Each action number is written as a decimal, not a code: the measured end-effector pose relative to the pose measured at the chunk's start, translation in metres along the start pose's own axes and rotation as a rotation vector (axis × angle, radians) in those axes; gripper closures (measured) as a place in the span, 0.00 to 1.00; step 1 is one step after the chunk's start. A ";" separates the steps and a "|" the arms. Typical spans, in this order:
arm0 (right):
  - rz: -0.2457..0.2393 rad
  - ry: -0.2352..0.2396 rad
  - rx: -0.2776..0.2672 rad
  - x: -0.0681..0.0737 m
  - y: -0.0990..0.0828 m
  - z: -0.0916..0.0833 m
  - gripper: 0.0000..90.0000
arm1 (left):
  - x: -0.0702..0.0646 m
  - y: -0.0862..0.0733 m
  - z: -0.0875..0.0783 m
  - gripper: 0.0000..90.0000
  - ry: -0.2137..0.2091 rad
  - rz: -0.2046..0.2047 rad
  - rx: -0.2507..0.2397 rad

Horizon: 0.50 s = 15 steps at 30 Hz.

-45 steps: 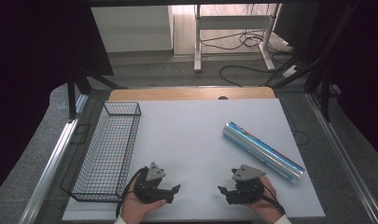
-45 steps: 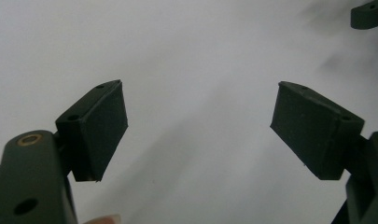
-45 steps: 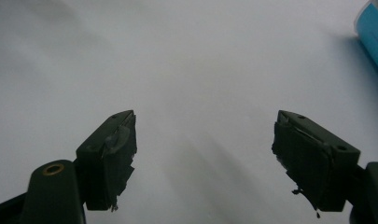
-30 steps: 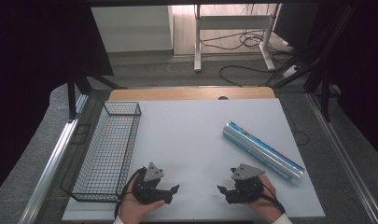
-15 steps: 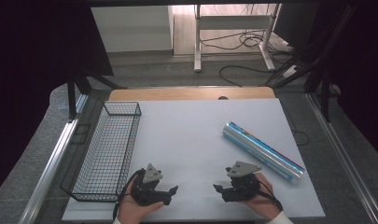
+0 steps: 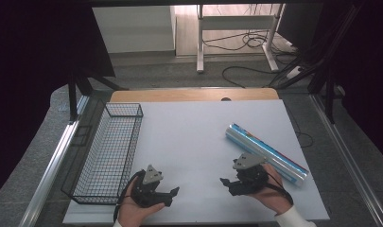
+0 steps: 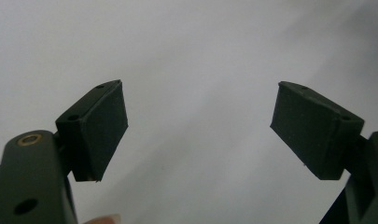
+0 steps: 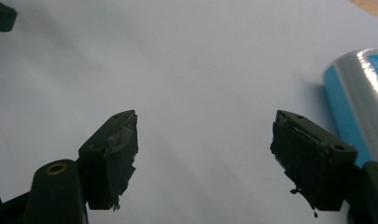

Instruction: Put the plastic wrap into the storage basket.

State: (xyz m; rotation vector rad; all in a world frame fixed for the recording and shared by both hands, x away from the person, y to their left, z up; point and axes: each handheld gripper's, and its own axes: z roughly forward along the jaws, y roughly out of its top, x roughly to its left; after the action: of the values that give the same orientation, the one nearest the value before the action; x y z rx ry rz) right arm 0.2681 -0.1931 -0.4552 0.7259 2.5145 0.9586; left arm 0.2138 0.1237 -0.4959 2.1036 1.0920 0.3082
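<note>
Roll: the long blue-and-silver film-wrapped roll lies flat, your landmark.
Right gripper: just beside the roll's near side, jaws just opening wider, nothing between them.
Left gripper: well apart from it, jaws spread, empty.
Basket: black wire basket, far side from the roll.

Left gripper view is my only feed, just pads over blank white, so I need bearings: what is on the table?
Observer: A shiny roll with blue print lies at the right, close to the right gripper.
Operator: Is that gripper holding it?
Observer: No; its jaws have just been opening, with nothing between them.
Operator: Anything on my side?
Observer: A black wire basket stands left of the left gripper.
</note>
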 end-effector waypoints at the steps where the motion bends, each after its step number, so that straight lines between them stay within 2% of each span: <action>1: -0.016 -0.013 0.007 -0.005 0.006 -0.003 0.25 | 0.000 0.000 0.000 0.20 0.000 -0.001 -0.002; 8: -0.044 -0.048 0.006 -0.021 0.023 -0.016 0.26 | 0.001 0.001 -0.002 0.20 0.001 0.006 -0.002; 9: -0.042 -0.059 0.011 -0.031 0.028 -0.022 0.26 | 0.001 0.001 -0.001 0.20 0.001 0.005 -0.002; 11: -0.044 -0.065 0.015 -0.035 0.030 -0.024 0.26 | 0.001 0.001 -0.002 0.20 0.000 0.008 0.001; 14: -0.035 -0.088 0.044 -0.052 0.034 -0.031 0.26 | 0.000 0.001 -0.002 0.20 0.000 0.000 -0.005; 15: -0.030 -0.107 0.072 -0.064 0.035 -0.033 0.25 | 0.000 0.001 -0.002 0.20 -0.001 0.004 -0.003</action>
State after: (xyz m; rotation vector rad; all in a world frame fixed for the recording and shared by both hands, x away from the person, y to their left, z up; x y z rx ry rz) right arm 0.3154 -0.2242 -0.3988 0.7387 2.4694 0.8013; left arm 0.2132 0.1245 -0.4938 2.1027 1.0867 0.3106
